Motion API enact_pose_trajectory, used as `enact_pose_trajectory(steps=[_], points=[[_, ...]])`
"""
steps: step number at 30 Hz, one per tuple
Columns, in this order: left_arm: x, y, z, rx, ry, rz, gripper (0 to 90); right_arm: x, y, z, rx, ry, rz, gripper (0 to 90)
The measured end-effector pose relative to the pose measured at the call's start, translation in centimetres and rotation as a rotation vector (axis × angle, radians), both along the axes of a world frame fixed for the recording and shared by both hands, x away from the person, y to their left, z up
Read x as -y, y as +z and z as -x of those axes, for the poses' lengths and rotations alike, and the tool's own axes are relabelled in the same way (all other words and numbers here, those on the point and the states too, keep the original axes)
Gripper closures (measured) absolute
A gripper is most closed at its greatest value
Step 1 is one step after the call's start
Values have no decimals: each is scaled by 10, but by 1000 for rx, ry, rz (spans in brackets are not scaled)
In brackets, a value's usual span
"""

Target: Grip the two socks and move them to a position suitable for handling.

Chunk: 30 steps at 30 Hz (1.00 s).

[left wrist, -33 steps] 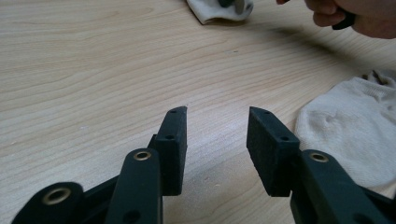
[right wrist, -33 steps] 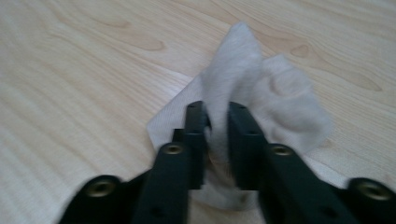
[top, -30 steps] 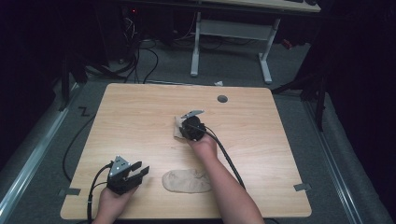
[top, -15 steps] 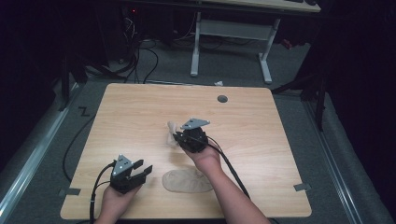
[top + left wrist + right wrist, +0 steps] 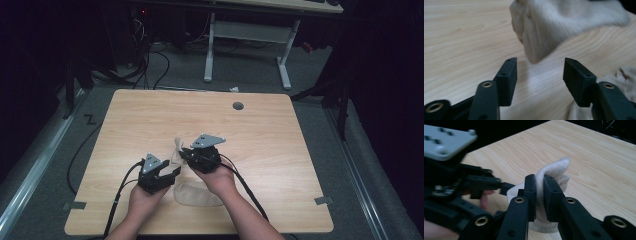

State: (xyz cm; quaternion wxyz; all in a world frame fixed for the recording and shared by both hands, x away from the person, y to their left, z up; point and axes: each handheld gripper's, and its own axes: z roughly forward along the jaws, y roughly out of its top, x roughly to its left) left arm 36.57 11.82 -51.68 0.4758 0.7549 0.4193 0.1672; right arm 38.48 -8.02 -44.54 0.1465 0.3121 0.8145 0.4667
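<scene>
On the wooden table (image 5: 280, 135), right claw (image 5: 539, 192) pinches a cream ribbed sock (image 5: 554, 168); left claw (image 5: 539, 72) has just opened, empty.

My right gripper (image 5: 539, 192) pinches a pale sock (image 5: 554, 170) between its two black jaws; the cloth bulges above them and hangs below. Just left of my jaws sits the left gripper (image 5: 486, 182), over the wooden table (image 5: 586, 150).
</scene>
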Motion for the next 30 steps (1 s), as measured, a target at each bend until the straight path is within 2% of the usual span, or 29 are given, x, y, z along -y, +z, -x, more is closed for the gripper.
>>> enact_pose_trajectory(steps=[3,5,9,14,16,18,19,20,24,26,30], points=[[-2,0,-3,9,27,-13,646,3,-1,1,2,-2,4,825],[-4,-1,-3,19,52,-38,755,8,-5,-1,-2,-18,20,824],[-9,-2,-1,50,86,-61,872,14,-17,-4,-29,-41,39,824],[-15,1,5,98,113,-74,855,18,-29,-6,-52,-56,75,825],[-20,0,8,105,135,-66,854,21,-32,-6,-54,-66,90,825],[-25,-2,8,80,142,-54,817,24,-35,-7,-52,-80,114,824],[-27,-3,9,69,141,-54,771,29,-40,-9,-54,-93,148,822],[-29,-4,10,68,139,-54,771,29,-40,-9,-54,-93,148,822],[-33,-5,18,50,123,-51,715,47,-58,-17,-86,-142,222,767],[-36,-4,21,48,116,-51,706,51,-59,-18,-94,-153,228,756],[-43,-2,26,43,117,-42,668,61,-58,-18,-92,-198,224,665]])
